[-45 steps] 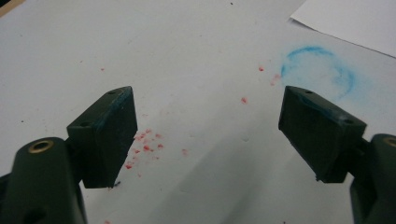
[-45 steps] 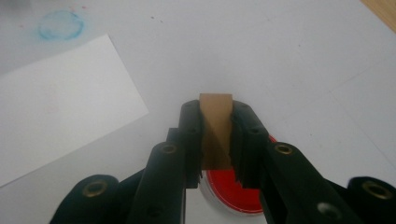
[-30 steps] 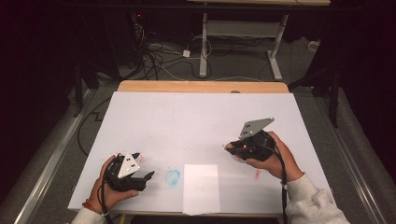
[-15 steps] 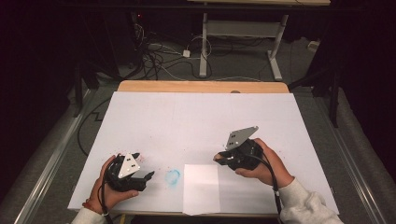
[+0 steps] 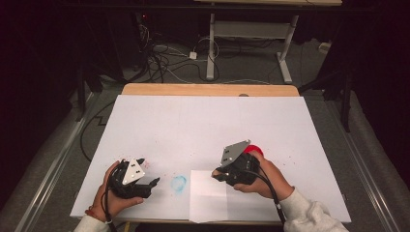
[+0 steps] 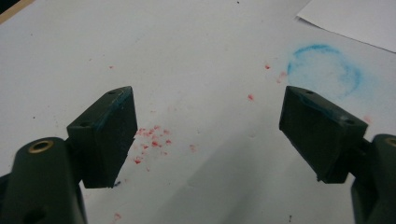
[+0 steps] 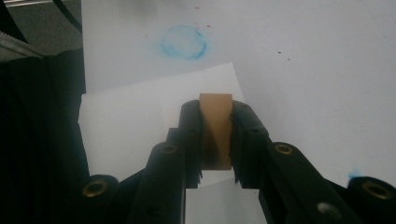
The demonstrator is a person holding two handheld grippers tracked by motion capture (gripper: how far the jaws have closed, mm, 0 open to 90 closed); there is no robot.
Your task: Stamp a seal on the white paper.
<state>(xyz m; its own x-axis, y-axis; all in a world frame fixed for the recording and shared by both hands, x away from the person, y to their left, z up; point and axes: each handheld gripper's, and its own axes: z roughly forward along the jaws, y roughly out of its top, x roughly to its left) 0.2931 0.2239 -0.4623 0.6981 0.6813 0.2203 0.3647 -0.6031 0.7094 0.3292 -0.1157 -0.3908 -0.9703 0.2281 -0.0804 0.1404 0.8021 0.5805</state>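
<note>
Tan wooden block [image 7: 215, 130] sits clamped between the jaws of my right gripper [image 5: 233, 170], pads pressing its two sides. Since a second ago this hand has travelled from right of the white paper sheet [image 5: 208, 205] to its near-right top corner, slightly lower; I judge the block is about to be set or stamped there. Left gripper [image 5: 145, 186] unmoved at near left, jaws wide apart, holding nothing. Blue ring smudge [image 5: 179, 183] lies between the two on the white table cover [image 5: 203, 121].
</note>
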